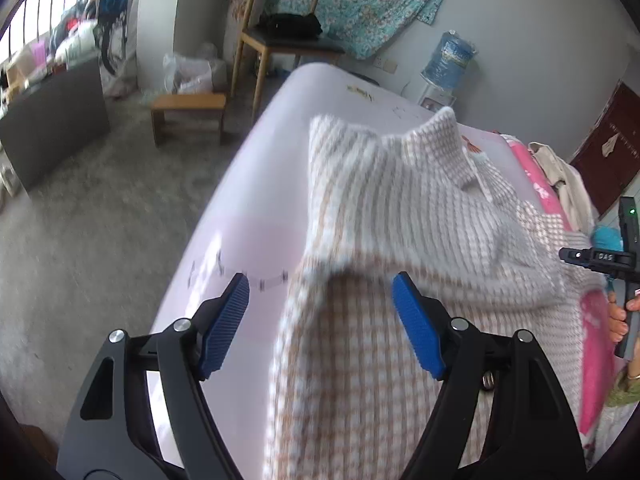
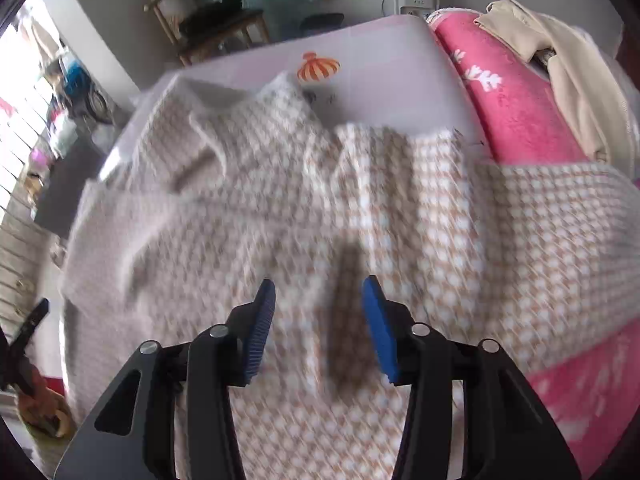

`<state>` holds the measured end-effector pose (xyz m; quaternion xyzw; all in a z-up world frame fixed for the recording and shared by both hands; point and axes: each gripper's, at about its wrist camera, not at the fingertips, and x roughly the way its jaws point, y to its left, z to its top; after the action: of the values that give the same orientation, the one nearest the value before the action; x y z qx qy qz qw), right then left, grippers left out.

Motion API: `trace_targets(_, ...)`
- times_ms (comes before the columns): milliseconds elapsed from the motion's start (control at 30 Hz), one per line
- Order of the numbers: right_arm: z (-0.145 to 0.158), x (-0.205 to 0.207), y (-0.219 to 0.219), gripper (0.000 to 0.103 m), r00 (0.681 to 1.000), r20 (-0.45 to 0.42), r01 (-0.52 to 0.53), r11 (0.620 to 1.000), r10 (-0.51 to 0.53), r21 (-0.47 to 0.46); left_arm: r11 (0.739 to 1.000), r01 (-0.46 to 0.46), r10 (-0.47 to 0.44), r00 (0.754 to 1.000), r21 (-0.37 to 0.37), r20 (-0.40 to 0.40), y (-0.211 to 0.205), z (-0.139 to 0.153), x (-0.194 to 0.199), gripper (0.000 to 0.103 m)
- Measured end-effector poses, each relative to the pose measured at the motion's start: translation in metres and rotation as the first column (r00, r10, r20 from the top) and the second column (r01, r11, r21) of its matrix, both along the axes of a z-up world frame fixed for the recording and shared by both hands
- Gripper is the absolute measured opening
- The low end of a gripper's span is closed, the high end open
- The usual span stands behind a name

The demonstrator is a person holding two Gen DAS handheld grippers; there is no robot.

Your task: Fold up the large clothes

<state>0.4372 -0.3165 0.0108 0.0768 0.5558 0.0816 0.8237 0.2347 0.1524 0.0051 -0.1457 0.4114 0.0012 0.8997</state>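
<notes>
Sweater (image 2: 280, 208) spread on bed (image 1: 256, 184); both hand-held grippers released; beige garment (image 2: 560, 60) clear only from right wrist.

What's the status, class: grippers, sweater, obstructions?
Left gripper open, right gripper open, both empty. Sweater on bed, partly folded. Nothing in the way.

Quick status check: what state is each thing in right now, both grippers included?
Checked sweater: partly folded on the bed, rumpled, held by neither gripper.
Left hand-held gripper: open over the sweater's edge.
Right hand-held gripper: open above the sweater.
Pink blanket: spread on the bed.
Beige garment: heaped, unfolded.
</notes>
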Motion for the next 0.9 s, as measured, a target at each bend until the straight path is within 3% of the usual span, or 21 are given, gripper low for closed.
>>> trace_targets(100, -0.019, 0.020, -0.001, 0.045, 0.999, -0.039, 0.020, 0.999, -0.019, 0.029, 0.998, -0.016, 0.016, 1.000, 0.065, -0.013, -0.009, -0.002, 0.027, 0.055)
trace_targets(167, -0.029, 0.027, 0.006, 0.045, 0.998, -0.057, 0.004, 1.000, -0.004, 0.001, 0.995, -0.019, 0.023, 0.999, 0.095, -0.044, -0.012, -0.011, 0.044, 0.041)
trace_targets(200, -0.032, 0.029, 0.010, 0.044, 0.998, -0.063, -0.006, 1.000, 0.005, -0.012, 0.994, -0.017, 0.023, 0.998, 0.106, -0.060, -0.013, -0.016, 0.050, 0.040)
trace_targets(233, -0.035, 0.030, 0.014, 0.039, 0.998, -0.061, -0.021, 0.999, 0.019, -0.030, 0.994, -0.015, 0.024, 0.997, 0.112, -0.078, -0.013, -0.022, 0.055, 0.037)
trace_targets(267, -0.036, 0.030, 0.017, 0.028, 0.998, -0.054, -0.036, 0.999, 0.034, -0.038, 0.994, -0.011, 0.022, 0.996, 0.111, -0.090, -0.012, -0.026, 0.056, 0.035)
trace_targets(333, -0.029, 0.027, 0.027, 0.009, 0.998, -0.006, -0.057, 0.991, 0.056, -0.119, 0.994, -0.011, 0.022, 0.994, 0.113, -0.103, -0.012, -0.031, 0.056, 0.035)
trace_targets(433, -0.002, 0.020, 0.033, 0.008, 0.990, 0.124, -0.053, 0.985, 0.073, -0.163, 0.994, -0.013, 0.023, 0.995, 0.109, -0.094, -0.012, -0.030, 0.052, 0.035)
trace_targets(500, 0.006, 0.019, 0.038, 0.008, 0.982, 0.167, -0.056, 0.980, 0.089, -0.193, 0.995, -0.019, 0.028, 0.996, 0.097, -0.090, -0.011, -0.031, 0.052, 0.035)
trace_targets(567, 0.005, 0.021, 0.041, 0.008, 0.979, 0.178, -0.055, 0.974, 0.095, -0.220, 0.996, -0.022, 0.030, 0.996, 0.091, -0.087, -0.011, -0.031, 0.052, 0.035)
trace_targets(733, -0.032, 0.035, 0.036, 0.008, 0.991, 0.105, -0.053, 0.956, 0.087, -0.289, 0.995, -0.020, 0.029, 0.995, 0.097, -0.093, -0.013, -0.030, 0.051, 0.037)
trace_targets(900, -0.021, 0.027, 0.039, 0.008, 0.975, 0.190, -0.044, 0.938, 0.115, -0.343, 0.994, -0.004, 0.005, 1.000, 0.109, -0.013, -0.008, 0.000, 0.040, 0.036)
